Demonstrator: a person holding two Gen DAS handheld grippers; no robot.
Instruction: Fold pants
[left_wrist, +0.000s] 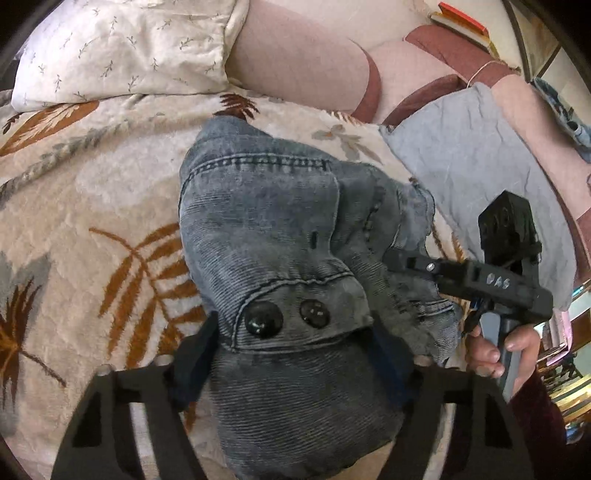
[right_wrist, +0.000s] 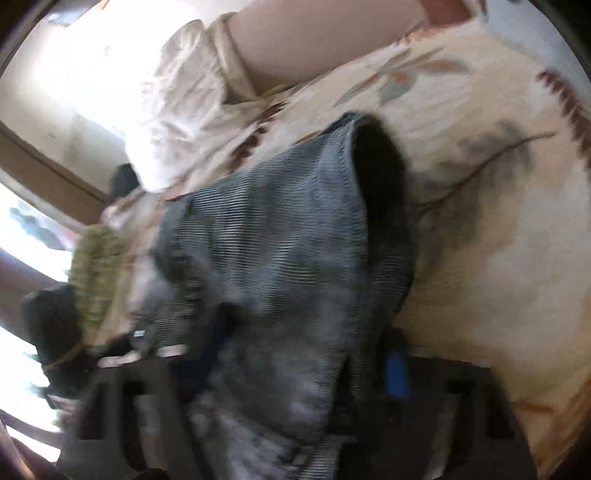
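Both grippers, left (left_wrist: 291, 354) and right (right_wrist: 295, 373), clamp the jeans (left_wrist: 280, 229) on the blanket (left_wrist: 92, 192); right view blurred, fingers half-hidden.

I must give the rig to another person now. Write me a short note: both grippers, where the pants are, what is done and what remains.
Left gripper: closed on the waistband of the grey-blue denim pants, near the two dark buttons.
Right gripper: denim bunched between its fingers; grip looks closed, but view is blurred.
Pants: crumpled on the leaf-patterned blanket.
Done: both ends taken.
Left: spread flat, fold.
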